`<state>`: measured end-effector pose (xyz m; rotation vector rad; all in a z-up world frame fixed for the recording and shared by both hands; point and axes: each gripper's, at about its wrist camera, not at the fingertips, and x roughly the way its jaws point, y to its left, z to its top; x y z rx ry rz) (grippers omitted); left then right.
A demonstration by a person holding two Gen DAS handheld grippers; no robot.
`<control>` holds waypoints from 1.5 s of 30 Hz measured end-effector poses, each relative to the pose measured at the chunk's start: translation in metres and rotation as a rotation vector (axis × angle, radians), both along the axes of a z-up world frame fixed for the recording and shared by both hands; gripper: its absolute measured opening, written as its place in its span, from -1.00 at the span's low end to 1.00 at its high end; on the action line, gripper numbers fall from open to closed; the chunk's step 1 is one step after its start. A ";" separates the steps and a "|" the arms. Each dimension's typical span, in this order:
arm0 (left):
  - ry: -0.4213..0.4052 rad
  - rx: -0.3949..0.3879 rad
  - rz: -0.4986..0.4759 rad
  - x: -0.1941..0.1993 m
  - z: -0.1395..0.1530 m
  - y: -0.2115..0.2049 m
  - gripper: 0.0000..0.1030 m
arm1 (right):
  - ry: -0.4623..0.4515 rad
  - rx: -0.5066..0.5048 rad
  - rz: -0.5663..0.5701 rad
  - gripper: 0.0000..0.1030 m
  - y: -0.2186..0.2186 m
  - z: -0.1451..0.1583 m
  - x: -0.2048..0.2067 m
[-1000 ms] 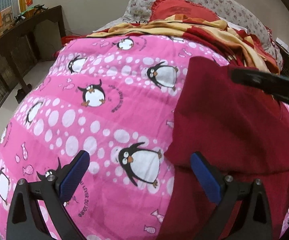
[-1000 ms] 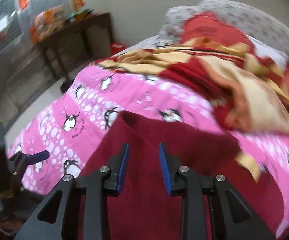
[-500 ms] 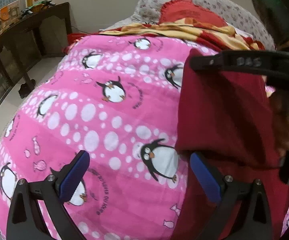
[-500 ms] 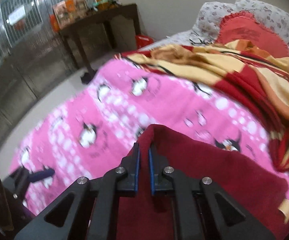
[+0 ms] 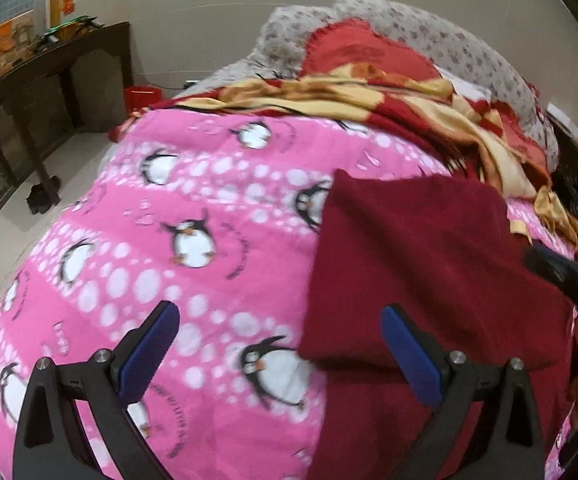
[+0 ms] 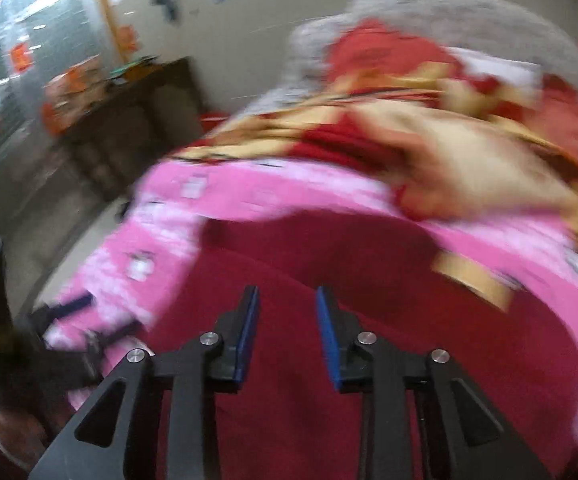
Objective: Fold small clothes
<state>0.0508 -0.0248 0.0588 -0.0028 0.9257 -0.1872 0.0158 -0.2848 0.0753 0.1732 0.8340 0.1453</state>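
Note:
A dark red garment [image 5: 429, 260] lies folded on the right half of a pink penguin blanket [image 5: 129, 280]; its far corner is doubled over and its left edge runs straight. My left gripper [image 5: 279, 344] hovers open and wide over the garment's near-left edge, its right finger [image 5: 409, 356] above the cloth and its left one above the blanket. In the blurred right wrist view my right gripper [image 6: 287, 320] is opening above the garment [image 6: 469, 340], with no cloth pinched between its pads. A black part of it [image 5: 565, 276] shows at the right edge of the left wrist view.
A crumpled red and yellow blanket [image 5: 409, 104] and a flowered grey pillow [image 5: 449, 40] fill the head of the bed. A dark wooden table [image 5: 29, 80] stands on the pale floor to the left. The left gripper's blue pad [image 6: 69, 308] shows at the right wrist view's left.
Half a second ago my right gripper was shut on the garment's far corner, reaching across it. Now it has let go and drawn back to the right. The left gripper stayed open.

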 end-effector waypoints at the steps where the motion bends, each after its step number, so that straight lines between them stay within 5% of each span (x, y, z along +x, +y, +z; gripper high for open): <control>1: 0.006 0.004 -0.010 0.002 -0.003 -0.005 0.99 | 0.007 -0.037 -0.055 -0.22 -0.017 -0.003 -0.015; 9: 0.100 0.084 -0.022 0.018 -0.051 -0.030 1.00 | 0.137 -0.145 -0.288 -0.34 -0.108 -0.043 -0.070; 16: 0.062 0.098 -0.013 0.005 -0.029 -0.033 0.99 | 0.077 -0.060 -0.369 -0.33 -0.129 -0.019 -0.113; 22: 0.054 0.082 -0.045 -0.015 -0.013 -0.045 0.99 | 0.187 -0.063 -0.308 -0.33 -0.108 -0.058 -0.101; 27: 0.011 0.080 -0.092 -0.040 0.005 -0.058 0.99 | 0.145 -0.013 -0.326 -0.30 -0.112 -0.042 -0.121; 38: 0.043 0.085 -0.179 -0.058 -0.005 -0.098 0.99 | 0.104 -0.121 -0.583 -0.16 -0.223 -0.024 -0.168; 45: 0.049 0.123 -0.200 -0.057 -0.011 -0.109 0.99 | 0.013 0.264 -0.649 0.11 -0.268 -0.025 -0.140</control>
